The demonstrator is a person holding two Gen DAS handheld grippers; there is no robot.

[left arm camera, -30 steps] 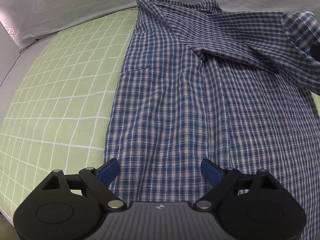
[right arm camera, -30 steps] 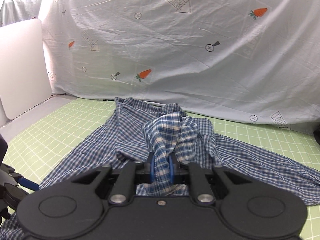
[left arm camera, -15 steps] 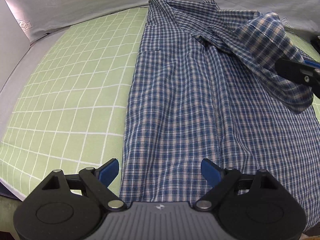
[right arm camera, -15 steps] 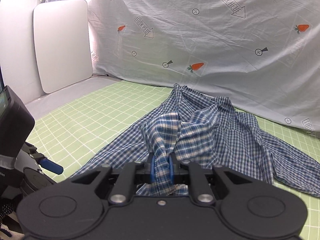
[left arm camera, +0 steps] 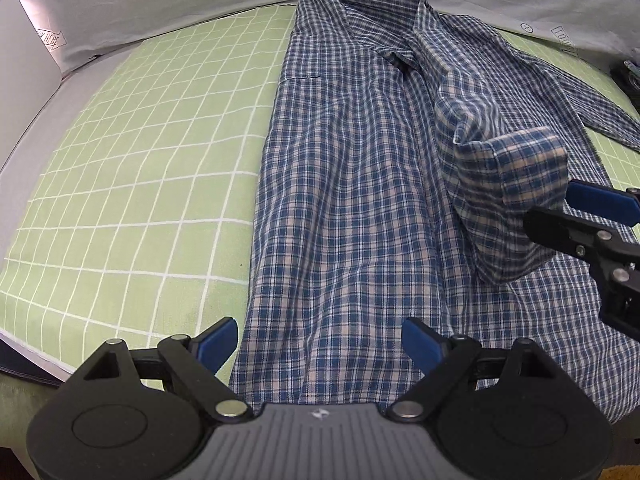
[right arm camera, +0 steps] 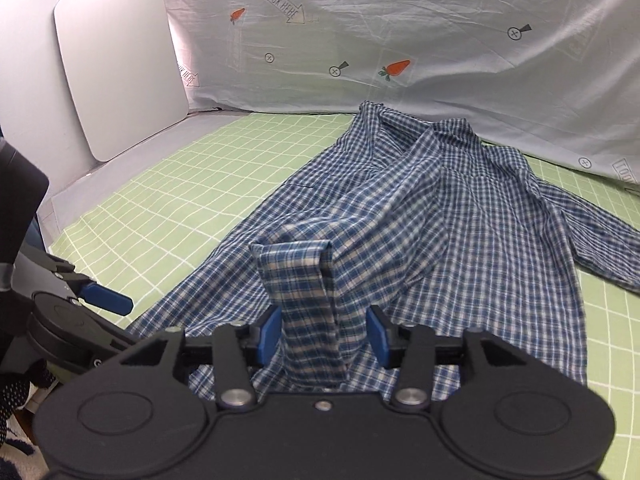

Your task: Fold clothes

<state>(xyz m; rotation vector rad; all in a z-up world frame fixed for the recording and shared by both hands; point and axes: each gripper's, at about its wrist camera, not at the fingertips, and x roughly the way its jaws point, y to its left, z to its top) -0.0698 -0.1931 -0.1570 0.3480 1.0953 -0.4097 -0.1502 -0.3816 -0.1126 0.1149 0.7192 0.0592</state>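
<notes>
The plaid shirt lies spread front-up on the green gridded sheet that covers the bench, collar toward the pale backdrop, its body mostly flat. One sleeve is drawn in across the chest, and its cuff stands up between the blue pads of my right gripper. Those pads sit a little apart on either side of the cuff, so I judge the grip loosened, the cloth slack between them rather than pinched. The other sleeve trails outward over the sheet on the far side. My left gripper hangs spread wide over the hem near the bench's front edge, clamping nothing. As I read it, the fold is partway: one sleeve is across, while the trailing sleeve and the body's lengthwise folds are left to do. The cuff is right at my right gripper; the hem lies just under my left.
</notes>
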